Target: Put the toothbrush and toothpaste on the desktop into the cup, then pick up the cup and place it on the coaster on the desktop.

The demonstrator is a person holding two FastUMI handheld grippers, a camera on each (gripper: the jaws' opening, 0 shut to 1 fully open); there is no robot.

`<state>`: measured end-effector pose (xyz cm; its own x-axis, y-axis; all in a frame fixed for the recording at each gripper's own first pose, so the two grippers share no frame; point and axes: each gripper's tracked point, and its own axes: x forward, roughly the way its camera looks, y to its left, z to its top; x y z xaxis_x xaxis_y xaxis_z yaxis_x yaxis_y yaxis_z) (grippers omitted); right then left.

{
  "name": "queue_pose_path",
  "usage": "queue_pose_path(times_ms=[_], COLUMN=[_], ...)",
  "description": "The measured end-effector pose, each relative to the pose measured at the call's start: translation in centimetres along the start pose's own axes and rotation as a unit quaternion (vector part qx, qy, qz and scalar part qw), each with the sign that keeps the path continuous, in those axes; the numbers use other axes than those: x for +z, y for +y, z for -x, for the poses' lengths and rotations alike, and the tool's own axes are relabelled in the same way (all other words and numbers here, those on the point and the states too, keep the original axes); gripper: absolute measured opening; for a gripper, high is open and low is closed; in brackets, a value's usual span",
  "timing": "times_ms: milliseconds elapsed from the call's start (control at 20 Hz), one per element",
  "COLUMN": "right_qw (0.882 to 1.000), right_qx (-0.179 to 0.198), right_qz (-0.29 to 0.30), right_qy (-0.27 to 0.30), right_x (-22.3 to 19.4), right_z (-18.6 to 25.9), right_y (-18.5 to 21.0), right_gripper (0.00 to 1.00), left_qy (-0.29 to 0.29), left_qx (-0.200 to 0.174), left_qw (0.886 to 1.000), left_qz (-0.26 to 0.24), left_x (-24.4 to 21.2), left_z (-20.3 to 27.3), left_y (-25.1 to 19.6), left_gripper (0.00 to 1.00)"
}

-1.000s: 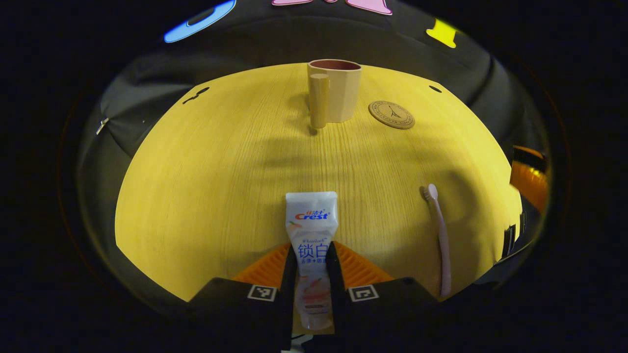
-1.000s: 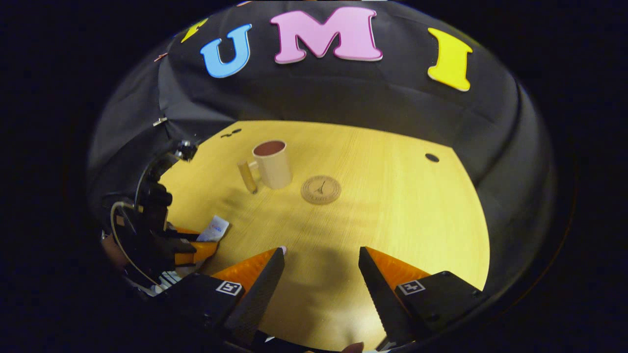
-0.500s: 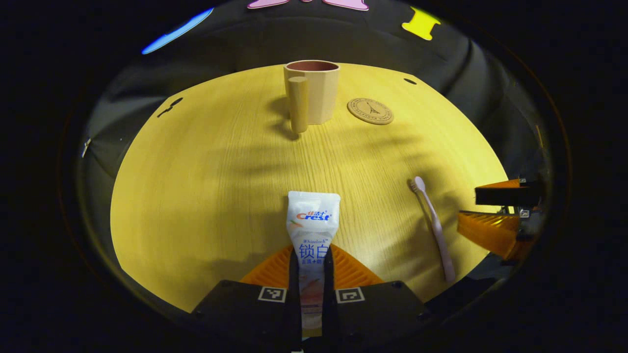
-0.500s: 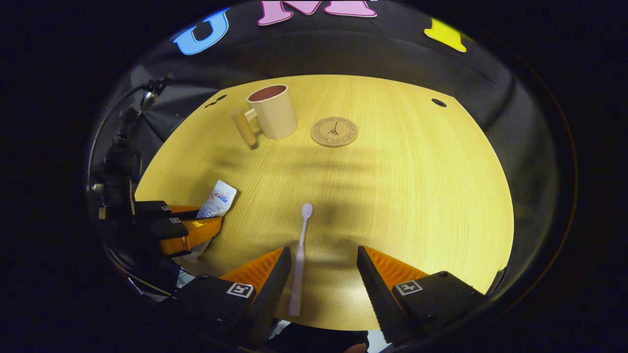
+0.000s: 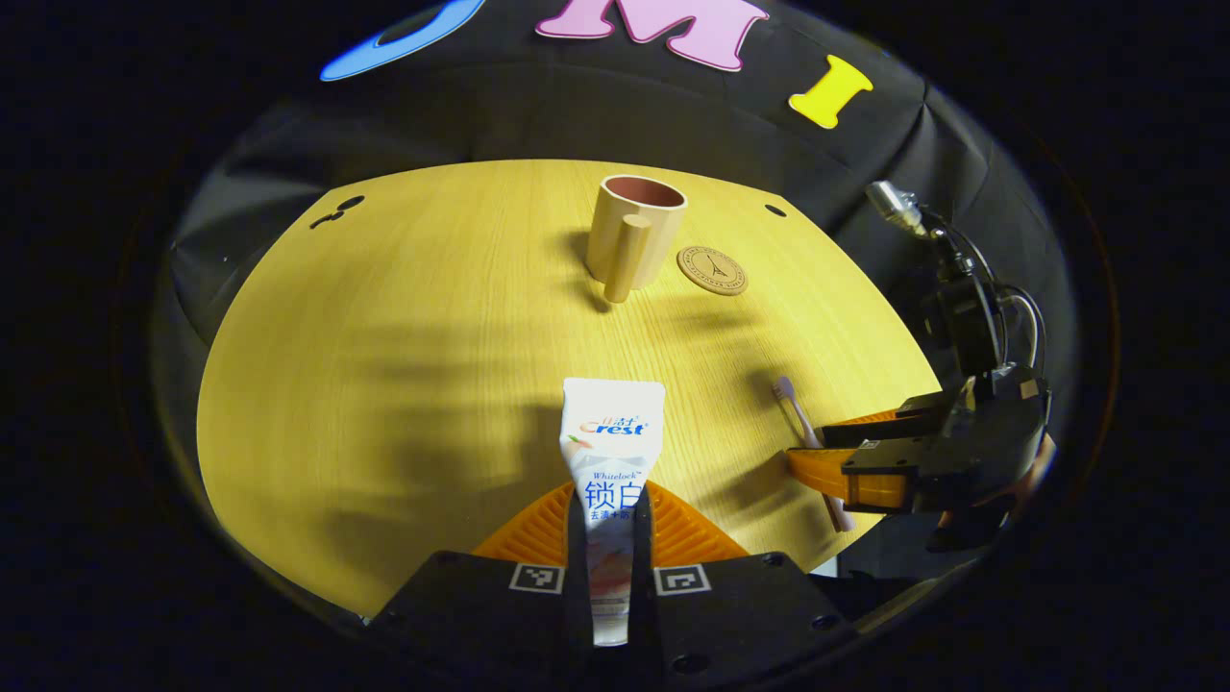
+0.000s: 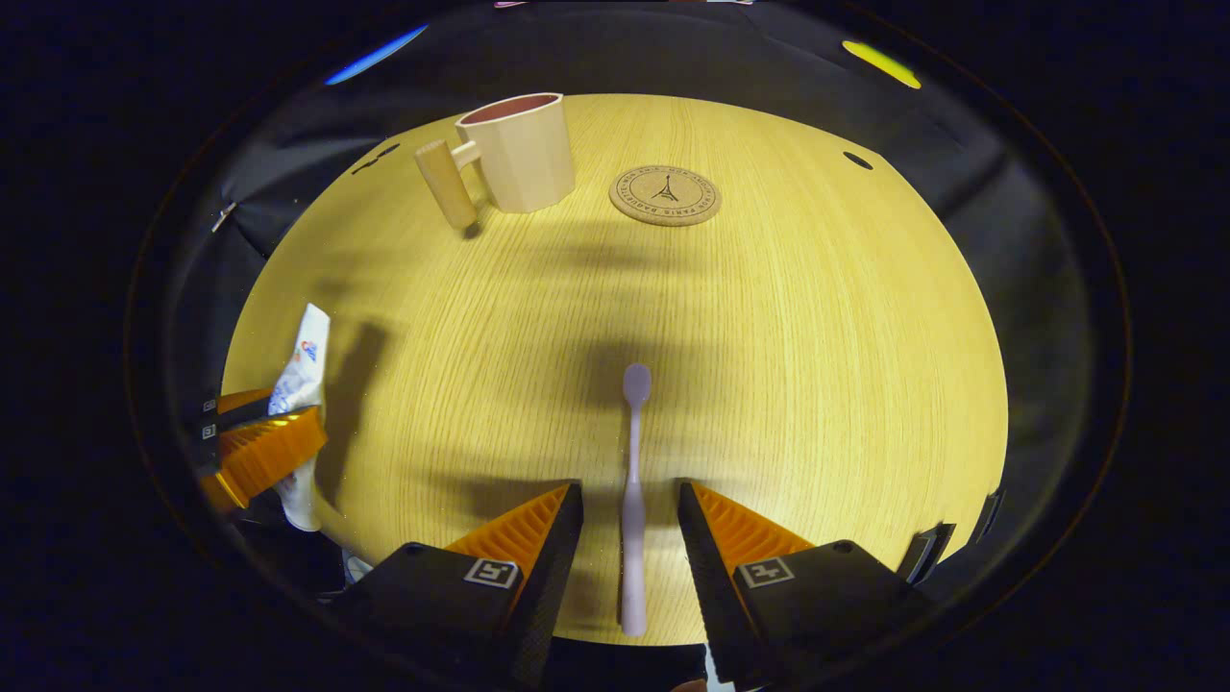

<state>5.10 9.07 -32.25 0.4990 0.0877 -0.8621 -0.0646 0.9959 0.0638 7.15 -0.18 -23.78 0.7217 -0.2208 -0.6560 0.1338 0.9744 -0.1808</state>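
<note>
A white toothpaste tube (image 5: 612, 444) sticks forward out of my left gripper (image 5: 611, 507), which is shut on its lower part. In the right gripper view the tube (image 6: 301, 365) hangs above the table, casting a shadow, in that left gripper (image 6: 261, 452). The pale pink toothbrush (image 6: 632, 481) lies flat on the wooden table (image 6: 817, 336), head pointing away. My right gripper (image 6: 629, 502) is open and straddles its handle with a gap on each side. At the far side stand a beige cup (image 5: 634, 235) with a wooden handle and a round cork coaster (image 5: 711, 270) just right of it.
The cup (image 6: 514, 149) is upright and shows nothing inside; the coaster (image 6: 665, 195) is bare. In the left gripper view the right gripper (image 5: 846, 466) sits low at the table's near right edge over the toothbrush (image 5: 796, 411). Black cloth surrounds the table (image 5: 384, 336).
My left gripper has risen with the toothpaste tube off the table. My right gripper has dropped lower, centred on the toothbrush handle, and its fingers have narrowed around it.
</note>
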Motion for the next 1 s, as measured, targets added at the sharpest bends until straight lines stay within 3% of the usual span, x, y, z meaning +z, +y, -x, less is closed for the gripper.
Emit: queue_pose_path(times_ms=[300, 400, 450, 500, 650, 750, 850, 1000], right_qw=[1.0, 1.0, 1.0, 1.0, 1.0, 1.0, 0.996, 0.983], right_qx=[0.001, -0.007, -0.01, -0.012, -0.002, 0.01, 0.04, 0.1], right_qz=[0.019, 0.014, 0.017, 0.019, 0.02, -0.02, -0.05, -0.033], right_qy=[0.017, 0.012, 0.009, 0.014, 0.005, -0.013, -0.059, -0.153], right_x=[0.4, 0.3, 0.6, 0.4, 0.4, 0.2, 1.2, 3.4], right_z=[-0.6, -0.7, -0.8, -0.2, -0.5, -0.5, 0.5, 3.1], right_y=[0.2, 0.2, 0.2, 0.3, 0.1, -0.2, 0.2, 1.6], right_gripper=[0.57, 0.28, 0.28, 0.12, 0.1, 0.06, 0.06, 0.06], left_qy=[-0.002, -0.005, -0.007, -0.01, -0.023, -0.041, -0.061, -0.096], left_qx=[0.008, 0.007, 0.007, 0.007, 0.006, 0.002, -0.003, -0.02], left_qw=[1.0, 1.0, 1.0, 1.0, 1.0, 0.999, 0.998, 0.994], left_qz=[0.003, 0.01, 0.013, 0.013, 0.01, 0.013, 0.023, 0.037], left_x=[-1.5, -1.6, -1.5, -1.5, -0.8, 0.2, 1.4, 3.8], left_z=[1.9, 2.3, 2.6, 2.6, 2.9, 3.4, 3.9, 4.5], left_y=[2.3, 2.6, 2.7, 2.7, 2.2, 1.8, 1.3, 0.1], left_gripper=[0.19, 0.19, 0.19, 0.19, 0.19, 0.19, 0.19, 0.19])
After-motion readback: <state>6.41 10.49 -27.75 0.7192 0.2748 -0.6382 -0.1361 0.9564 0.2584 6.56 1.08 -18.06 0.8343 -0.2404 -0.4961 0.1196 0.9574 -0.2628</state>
